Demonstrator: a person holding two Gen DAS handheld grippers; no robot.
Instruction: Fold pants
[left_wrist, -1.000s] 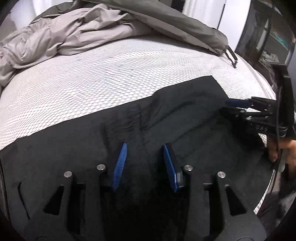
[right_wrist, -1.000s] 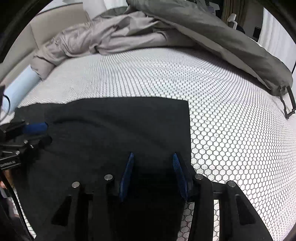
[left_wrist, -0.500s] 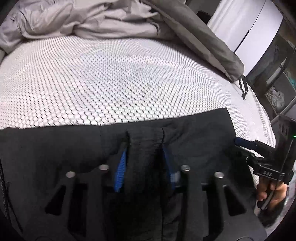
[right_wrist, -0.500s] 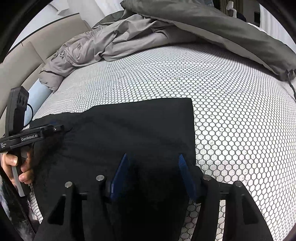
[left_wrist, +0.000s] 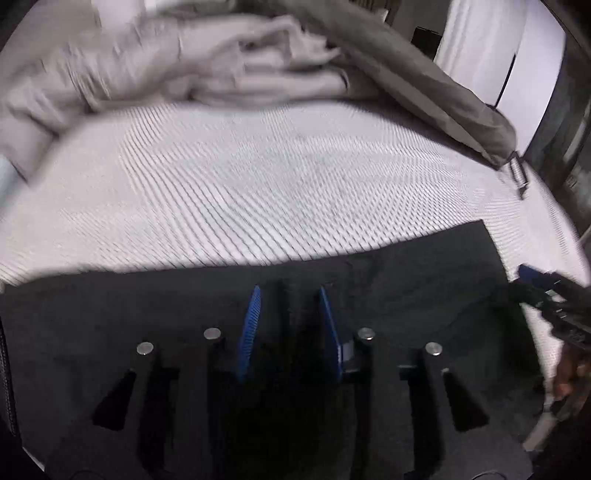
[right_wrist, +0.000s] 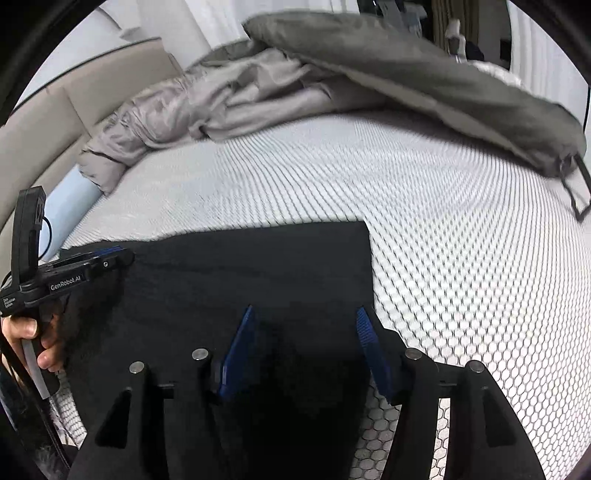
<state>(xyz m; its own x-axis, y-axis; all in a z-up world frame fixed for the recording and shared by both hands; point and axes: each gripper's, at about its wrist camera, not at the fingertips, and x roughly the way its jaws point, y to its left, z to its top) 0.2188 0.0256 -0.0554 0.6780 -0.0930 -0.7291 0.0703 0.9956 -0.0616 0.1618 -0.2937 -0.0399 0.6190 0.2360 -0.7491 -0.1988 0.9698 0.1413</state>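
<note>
While spread flat across the bed (right_wrist: 424, 229), black pants (right_wrist: 240, 280) lie under both claws: left claw (left_wrist: 288, 314) parted around a raised fold, right claw (right_wrist: 306, 332) wide apart over the edge.

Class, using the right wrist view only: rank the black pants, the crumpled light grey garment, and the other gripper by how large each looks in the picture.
1. black pants, largest, though nearest the camera.
2. light grey garment, farther back, so its true size may be understated.
3. left gripper, clearly smallest, at the pants' left edge.
</note>
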